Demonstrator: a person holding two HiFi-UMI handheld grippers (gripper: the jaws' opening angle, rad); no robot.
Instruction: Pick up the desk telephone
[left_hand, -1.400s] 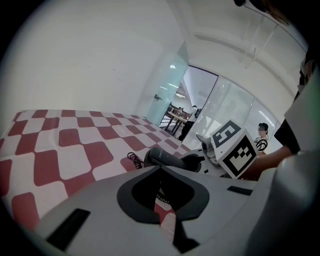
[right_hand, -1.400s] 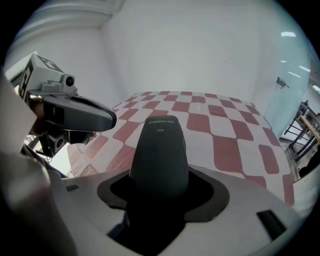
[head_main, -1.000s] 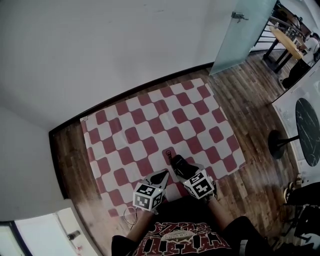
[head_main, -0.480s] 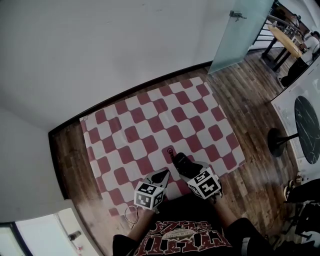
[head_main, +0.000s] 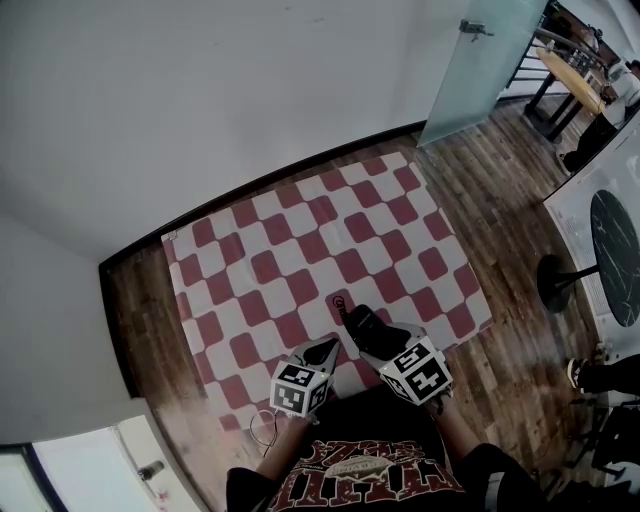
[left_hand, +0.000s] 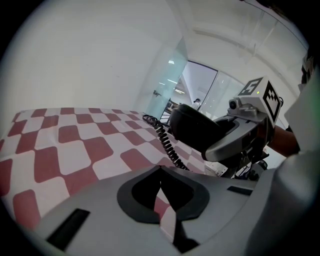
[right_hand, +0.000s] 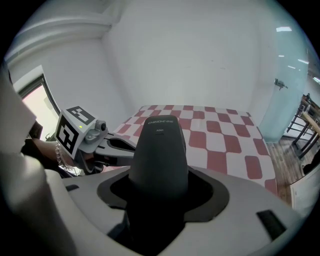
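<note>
Black and smooth, the telephone handset sits tight between the two jaws of the right tongs, which are closed on it. The handset is held over a red and white checked mat, near the mat's front edge and close to the person. Small pale letters are printed near its far end, too small to read well. A curly cord shows just below the handset and runs over the mat. A loop of it lies near the handset's far end. The left tongs are just beside the right ones. Their jaws are pressed together at the tips, with nothing between them, and a thin strip of mat shows through lower down. Each of the tongs carries a cube with black and white squares on it. The mat lies flat on a brown wooden floor, next to a white wall. A pale glass door stands by the mat's far right corner.
</note>
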